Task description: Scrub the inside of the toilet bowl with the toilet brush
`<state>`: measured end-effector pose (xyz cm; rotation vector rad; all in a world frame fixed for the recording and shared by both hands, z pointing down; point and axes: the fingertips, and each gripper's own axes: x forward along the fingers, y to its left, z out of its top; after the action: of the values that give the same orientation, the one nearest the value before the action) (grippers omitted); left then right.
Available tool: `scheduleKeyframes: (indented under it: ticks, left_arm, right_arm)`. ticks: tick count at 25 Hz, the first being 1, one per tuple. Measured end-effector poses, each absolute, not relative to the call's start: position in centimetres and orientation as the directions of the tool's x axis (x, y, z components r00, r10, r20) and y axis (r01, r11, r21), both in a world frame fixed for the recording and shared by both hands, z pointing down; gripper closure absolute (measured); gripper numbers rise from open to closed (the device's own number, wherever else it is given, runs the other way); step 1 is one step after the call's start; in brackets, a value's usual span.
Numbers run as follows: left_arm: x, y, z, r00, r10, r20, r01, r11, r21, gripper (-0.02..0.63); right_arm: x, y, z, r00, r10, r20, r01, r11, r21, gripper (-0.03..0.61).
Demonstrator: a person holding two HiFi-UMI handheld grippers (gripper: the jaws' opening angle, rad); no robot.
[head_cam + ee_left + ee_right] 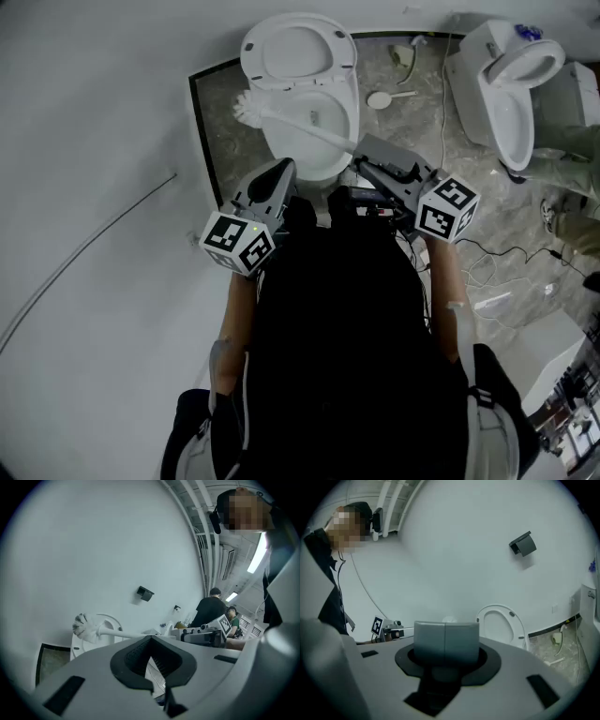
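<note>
Your right gripper has its jaws pressed shut on the toilet brush handle. The handle crosses above the toilet bowl, bristle head raised over the bowl's left rim. Your left gripper, jaws spread and empty, hovers near the bowl's front edge

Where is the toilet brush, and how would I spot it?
Look at the toilet with its lid up, by the white wall. A long white stick stretches over it, held by the right gripper. That toilet brush alone has a fuzzy round head, poking past the rim.
</note>
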<state>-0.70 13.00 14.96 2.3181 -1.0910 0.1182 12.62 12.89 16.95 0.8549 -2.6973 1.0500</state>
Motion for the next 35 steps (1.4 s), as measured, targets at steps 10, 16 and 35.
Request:
scheduleKeyframes:
  ticks: [10,16,35]
  left_arm:
    - [-0.9,12.9,15.6,0.665,-0.678,0.313,-0.730,-0.500,0.467,0.603]
    - [-1.1,12.8,16.1,0.667,-0.672,0.323,-0.727,-0.493,0.477,0.603]
    - [-2.6,10.3,19.6,0.680,-0.630,0.375,-0.723,-0.492,0.486,0.603]
  right_arm:
    - [12.3,12.6,17.5,-0.836,-0.467,0.289,-0.531,0.557,-0.639,0.420]
    - [11.9,12.7,18.0,-0.834,-0.458,0.307,-0.537,0.551,-0.639,0.420]
    - [11.1,11.3,21.9,-0.790,-0.471,0.394,-0.605,0.490,-0.627,0.420]
